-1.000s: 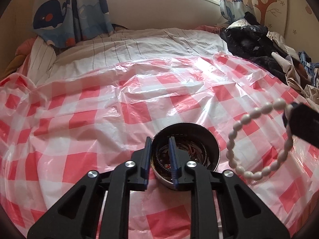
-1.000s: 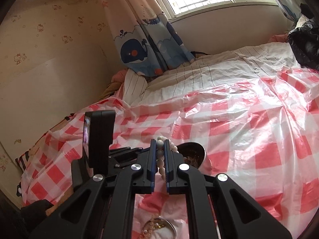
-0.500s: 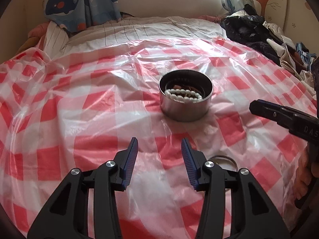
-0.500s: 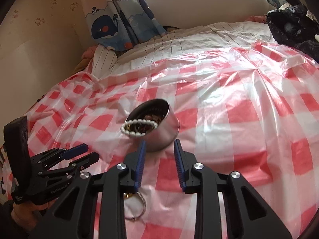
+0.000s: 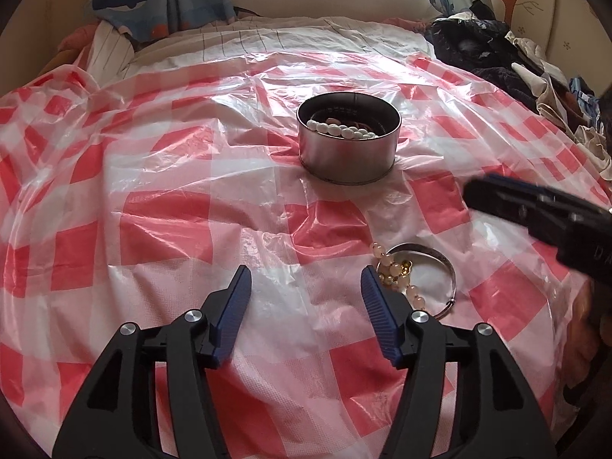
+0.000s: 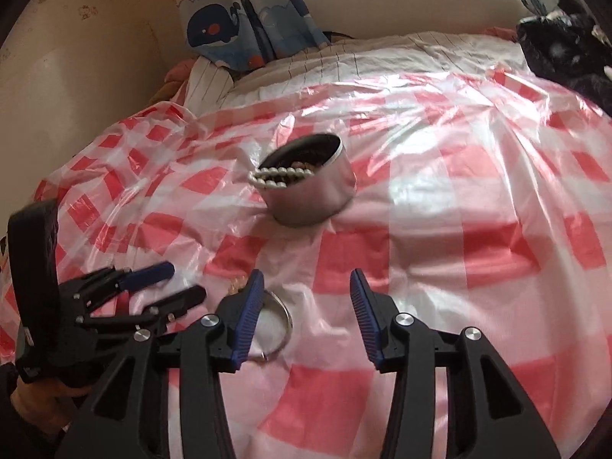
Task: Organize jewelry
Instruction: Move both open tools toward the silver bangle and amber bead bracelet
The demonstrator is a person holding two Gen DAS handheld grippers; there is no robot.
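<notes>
A round metal tin (image 5: 348, 153) (image 6: 317, 195) stands on the red-checked plastic sheet (image 5: 164, 225). A white bead bracelet (image 5: 340, 130) (image 6: 279, 176) lies across its near rim, with more jewelry inside. On the sheet, nearer to me, lie a silver bangle (image 5: 445, 264) (image 6: 285, 313) and a peach bead bracelet (image 5: 394, 273). My left gripper (image 5: 306, 273) (image 6: 183, 281) hovers just left of them, its jaws opening with nothing between them. My right gripper (image 6: 306, 275) (image 5: 482, 195) is over the bangle's right side, its jaws also opening and empty.
A pile of dark clothes (image 5: 497, 49) lies along the bed's right side. A whale-print curtain (image 6: 237, 19) hangs at the back over a striped sheet (image 5: 275, 38). A wall (image 6: 76, 61) borders the left.
The white bead bracelet left my right gripper and now rests across the tin's rim. Both grippers pulled back from the tin toward the near side, sank, and opened wider.
</notes>
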